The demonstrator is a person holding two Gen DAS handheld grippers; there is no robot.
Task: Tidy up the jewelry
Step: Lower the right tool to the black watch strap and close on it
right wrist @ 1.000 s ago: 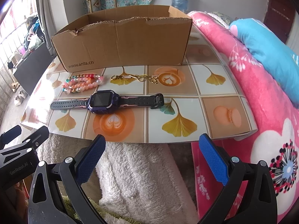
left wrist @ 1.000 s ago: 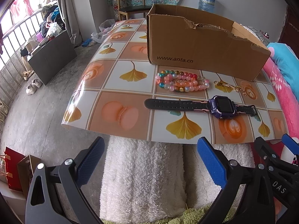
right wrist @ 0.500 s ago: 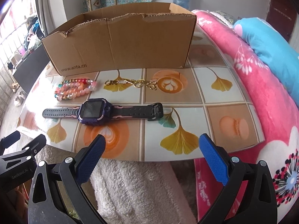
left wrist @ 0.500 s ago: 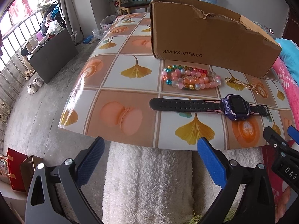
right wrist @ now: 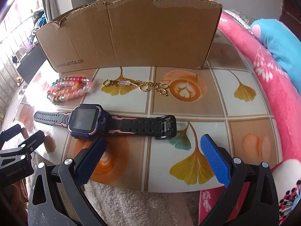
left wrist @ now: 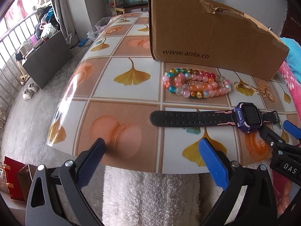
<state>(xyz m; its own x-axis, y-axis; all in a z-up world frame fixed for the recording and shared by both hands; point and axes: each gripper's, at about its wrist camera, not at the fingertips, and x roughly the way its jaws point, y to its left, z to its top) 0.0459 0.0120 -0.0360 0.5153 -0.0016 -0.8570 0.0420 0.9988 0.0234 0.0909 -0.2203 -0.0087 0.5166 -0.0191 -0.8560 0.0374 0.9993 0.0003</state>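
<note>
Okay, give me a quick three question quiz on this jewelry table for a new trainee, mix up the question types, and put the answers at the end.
1. True or false: the smartwatch lies flat on the table, strap stretched out.
2. Which item lies nearest the printed corner of the cardboard box? A) bead bracelets B) gold chain bracelet C) smartwatch
3. Fill in: the left tool and the right tool are both ____ and hold nothing.

Key: 1 true; 2 A; 3 open.
</note>
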